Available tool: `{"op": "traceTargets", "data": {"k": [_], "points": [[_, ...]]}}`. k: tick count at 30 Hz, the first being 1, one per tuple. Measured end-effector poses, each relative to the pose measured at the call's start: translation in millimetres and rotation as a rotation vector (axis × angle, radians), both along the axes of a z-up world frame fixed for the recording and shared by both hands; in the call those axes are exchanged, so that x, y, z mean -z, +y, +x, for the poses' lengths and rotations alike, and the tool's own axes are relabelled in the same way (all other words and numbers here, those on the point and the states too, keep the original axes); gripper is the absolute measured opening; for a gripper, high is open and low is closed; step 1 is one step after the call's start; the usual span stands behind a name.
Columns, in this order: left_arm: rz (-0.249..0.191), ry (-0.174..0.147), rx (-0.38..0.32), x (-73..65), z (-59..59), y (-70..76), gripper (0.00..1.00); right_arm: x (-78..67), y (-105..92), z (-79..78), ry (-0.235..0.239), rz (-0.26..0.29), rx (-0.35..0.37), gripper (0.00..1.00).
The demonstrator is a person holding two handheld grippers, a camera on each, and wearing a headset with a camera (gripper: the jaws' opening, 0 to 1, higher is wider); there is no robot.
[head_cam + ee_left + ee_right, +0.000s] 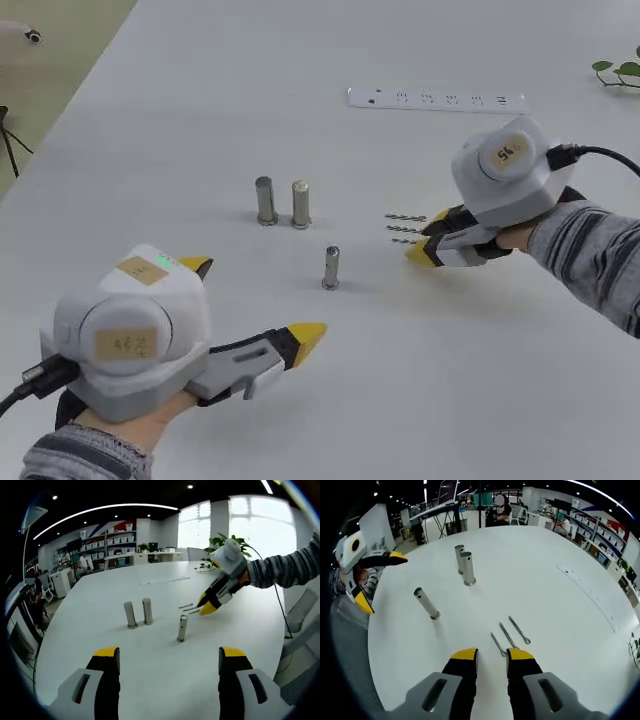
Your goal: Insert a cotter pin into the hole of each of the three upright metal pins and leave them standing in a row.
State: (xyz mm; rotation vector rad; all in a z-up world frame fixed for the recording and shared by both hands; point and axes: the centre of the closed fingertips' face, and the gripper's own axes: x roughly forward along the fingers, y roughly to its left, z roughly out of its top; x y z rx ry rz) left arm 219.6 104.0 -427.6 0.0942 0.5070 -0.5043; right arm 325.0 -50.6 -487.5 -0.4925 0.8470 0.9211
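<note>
Three upright metal pins stand on the white table: two close together (265, 200) (300, 204), and a third (331, 268) nearer and apart; they are also in the left gripper view (130, 615) (147, 611) (182, 627). Three cotter pins (403, 229) lie side by side to their right. My right gripper (428, 237) sits just behind these cotter pins (508, 635), its jaws a narrow gap apart with nothing between them. At the lower left my left gripper (250, 303) hovers wide open and empty (170, 657), short of the lone pin.
A white power strip (435, 99) lies at the far side of the table. A green plant (620, 72) pokes in at the far right edge. Bare table surface (180, 130) surrounds the pins.
</note>
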Motion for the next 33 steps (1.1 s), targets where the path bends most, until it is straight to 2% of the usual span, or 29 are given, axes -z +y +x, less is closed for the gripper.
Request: {"op": "traceTargets", "data": {"k": [4,10,15,18,23,26,29,33], "points": [[0.0,0.009,-0.011,1.7,-1.6,2.6,0.8,7.1,-2.9,4.1,0.018,-0.023,0.003,0.15],[-0.001,0.008,-0.023,0.5,-1.5,6.3,0.79,6.1,-0.7,2.1,0.017,-0.034,-0.017,0.08],[0.004,0.012,-0.032,0.7,-1.7,9.7,0.78,5.8,-1.8,1.0,0.014,-0.083,-0.055,0.01],[0.005,0.014,-0.039,1.3,-2.1,12.0,0.77,6.4,-2.0,-1.8,-0.008,-0.125,-0.117,0.0],[0.017,0.022,-0.032,2.5,-5.2,12.2,0.76,6.7,-2.0,-0.7,-0.018,-0.139,-0.129,0.0],[0.015,0.021,-0.03,2.4,-6.1,11.4,0.75,6.4,-1.1,-0.6,-0.04,-0.138,-0.172,0.0],[0.006,0.026,-0.034,2.5,-6.7,10.6,0.72,6.1,-1.3,-2.4,-0.03,-0.132,-0.168,0.0],[0.007,0.019,-0.029,-0.4,-7.0,10.0,0.72,0.3,0.4,-4.8,-0.066,-0.122,-0.177,0.0]]}}
